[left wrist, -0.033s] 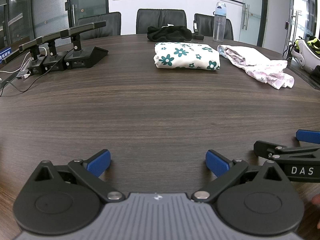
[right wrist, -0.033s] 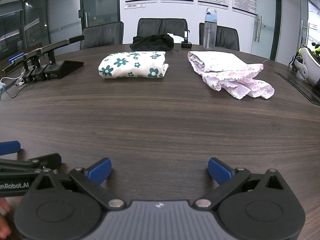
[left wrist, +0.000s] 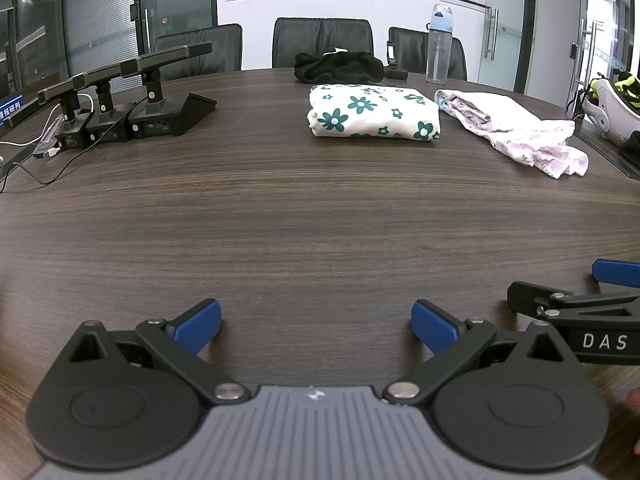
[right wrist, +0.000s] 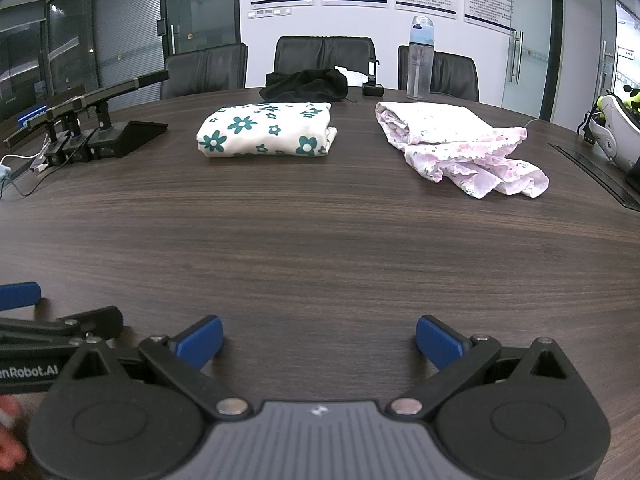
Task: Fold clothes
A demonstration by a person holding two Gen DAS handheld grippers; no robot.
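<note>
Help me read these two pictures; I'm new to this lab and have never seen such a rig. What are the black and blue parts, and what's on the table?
A person holds one tool in each hand, each with a fisheye camera looking along its two blue-tipped fingers. The left view shows the left hand-held gripper, the right view the right hand-held gripper. Both are open, holding nothing, low over the dark wooden table. Farther back lie a folded white cloth with green flowers, a crumpled pink floral garment and a black garment. A water bottle stands at the back, desk microphones at the left.
</note>
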